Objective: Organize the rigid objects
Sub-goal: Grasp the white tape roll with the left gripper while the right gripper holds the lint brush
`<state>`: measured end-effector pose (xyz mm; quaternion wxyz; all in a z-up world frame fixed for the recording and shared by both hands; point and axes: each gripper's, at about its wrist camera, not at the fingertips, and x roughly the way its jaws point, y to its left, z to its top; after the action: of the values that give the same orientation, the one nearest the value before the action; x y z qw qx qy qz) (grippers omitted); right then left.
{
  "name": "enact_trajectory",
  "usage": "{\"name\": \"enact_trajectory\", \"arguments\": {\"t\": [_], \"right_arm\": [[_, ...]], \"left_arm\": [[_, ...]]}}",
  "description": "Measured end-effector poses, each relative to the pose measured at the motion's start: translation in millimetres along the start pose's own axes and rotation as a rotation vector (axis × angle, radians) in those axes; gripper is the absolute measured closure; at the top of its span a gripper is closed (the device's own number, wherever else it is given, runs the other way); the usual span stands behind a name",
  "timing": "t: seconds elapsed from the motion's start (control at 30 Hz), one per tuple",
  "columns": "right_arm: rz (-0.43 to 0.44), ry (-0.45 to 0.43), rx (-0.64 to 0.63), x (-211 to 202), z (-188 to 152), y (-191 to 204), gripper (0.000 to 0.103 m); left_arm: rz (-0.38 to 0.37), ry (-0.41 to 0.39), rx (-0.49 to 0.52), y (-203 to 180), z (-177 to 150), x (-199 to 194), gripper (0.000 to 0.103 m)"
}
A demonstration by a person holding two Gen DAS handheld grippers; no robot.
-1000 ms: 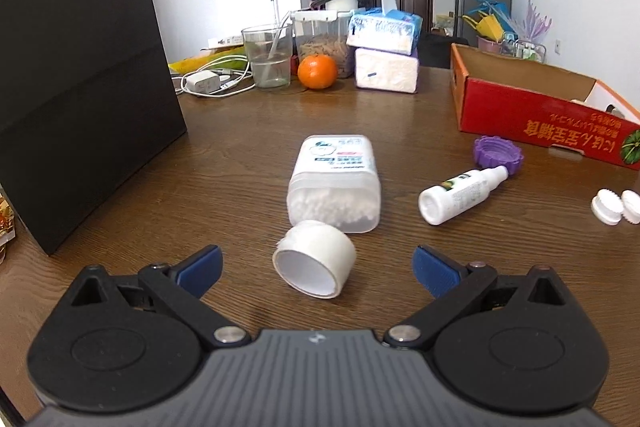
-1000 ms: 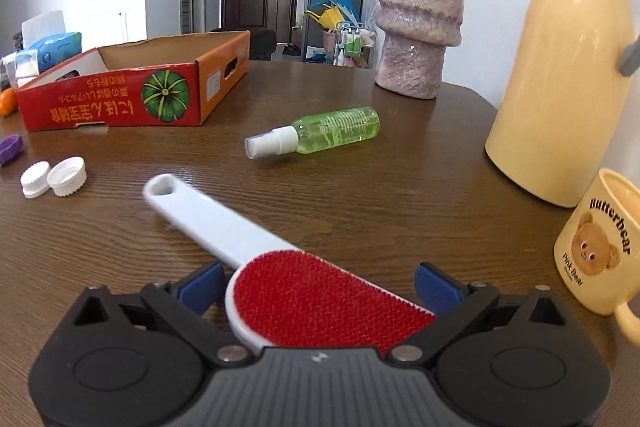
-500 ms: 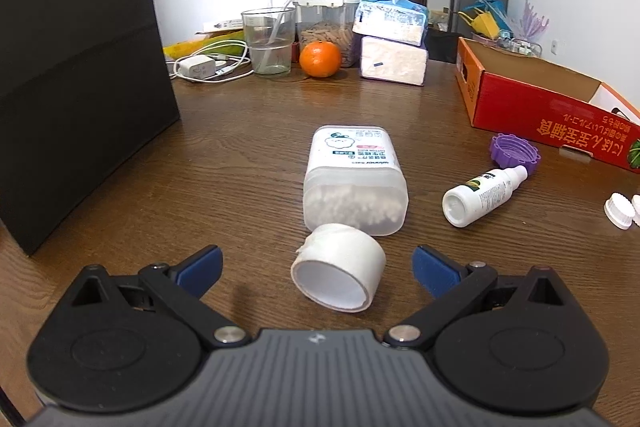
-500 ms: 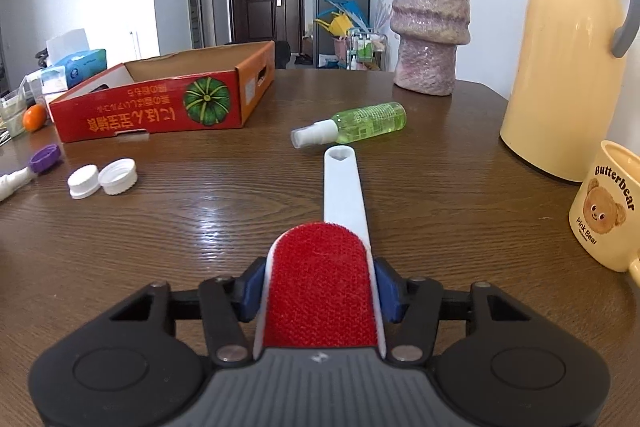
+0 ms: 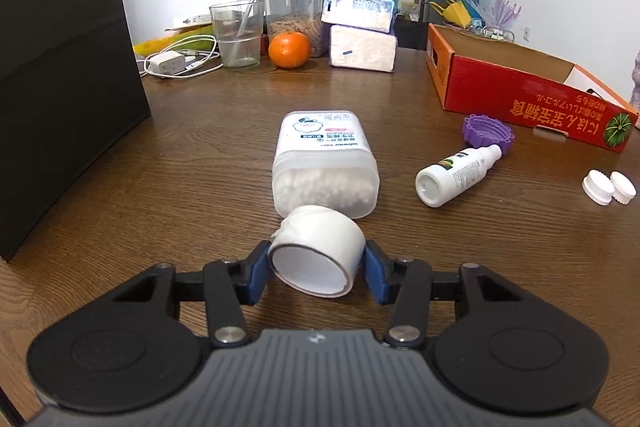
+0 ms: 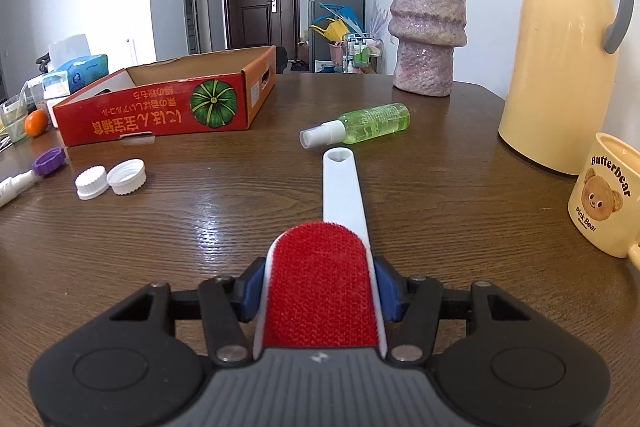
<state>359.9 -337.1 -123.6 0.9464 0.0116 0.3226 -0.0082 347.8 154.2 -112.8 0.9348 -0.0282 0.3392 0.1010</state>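
My left gripper point(image 5: 316, 273) is shut on a white tape roll point(image 5: 318, 251) lying on its side on the wooden table, right in front of a cotton-swab box point(image 5: 325, 163). My right gripper point(image 6: 318, 287) is shut on the red head of a lint brush point(image 6: 320, 291); its white handle point(image 6: 344, 187) points away toward a green spray bottle point(image 6: 360, 125). The red cardboard box point(image 6: 160, 111) stands open at the back, also in the left wrist view point(image 5: 528, 99).
A small white bottle point(image 5: 456, 175), a purple lid point(image 5: 486, 131) and two white caps point(image 6: 112, 179) lie on the table. A black bag point(image 5: 60, 67) stands at left. Glass, orange point(image 5: 289, 49) and tissue packs sit at the back. A vase point(image 6: 428, 31), thermos point(image 6: 560, 43) and mug point(image 6: 604, 195) stand at right.
My left gripper moved forward and closed on the tape roll. My right gripper closed on the lint brush head, and the brush turned so that its handle points straight ahead.
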Motion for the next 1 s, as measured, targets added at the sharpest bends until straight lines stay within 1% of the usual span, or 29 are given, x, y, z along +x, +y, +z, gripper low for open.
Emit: {"name": "enact_trajectory", "arguments": {"t": [0.07,0.3,0.47,0.53,0.63,0.77,1.0], "right_arm": [[0.002,-0.002,0.008,-1.4,-1.2,1.1,0.048],[0.053,-0.02,0.031,-11.2,-6.4,6.3,0.048],[0.055,-0.072,0.03,-22.7,-10.9,13.1,0.048],[0.048,-0.094,0.03,-27.0,-11.9,14.8,0.048],[0.045,-0.1,0.041,-29.4,-12.6,17.0,0.048],[0.059,-0.121,0.034,-33.9,-13.7,23.3,0.048],[0.103,-0.134,0.02,-37.6,-11.3,38.8,0.048]], "left_arm": [[-0.001,-0.003,0.002,-1.0,-1.0,-1.0,0.054],[-0.004,-0.017,0.003,-2.4,-3.8,-6.2,0.054],[-0.007,-0.028,-0.003,-2.6,-5.0,-9.6,0.054],[-0.007,-0.048,-0.009,-3.1,-5.9,-14.1,0.054],[-0.015,-0.092,-0.013,-5.8,-7.5,-24.2,0.054],[-0.021,-0.11,-0.013,-14.4,-9.0,-32.3,0.054],[-0.049,-0.134,-0.008,-30.6,-3.3,-43.1,0.054]]}}
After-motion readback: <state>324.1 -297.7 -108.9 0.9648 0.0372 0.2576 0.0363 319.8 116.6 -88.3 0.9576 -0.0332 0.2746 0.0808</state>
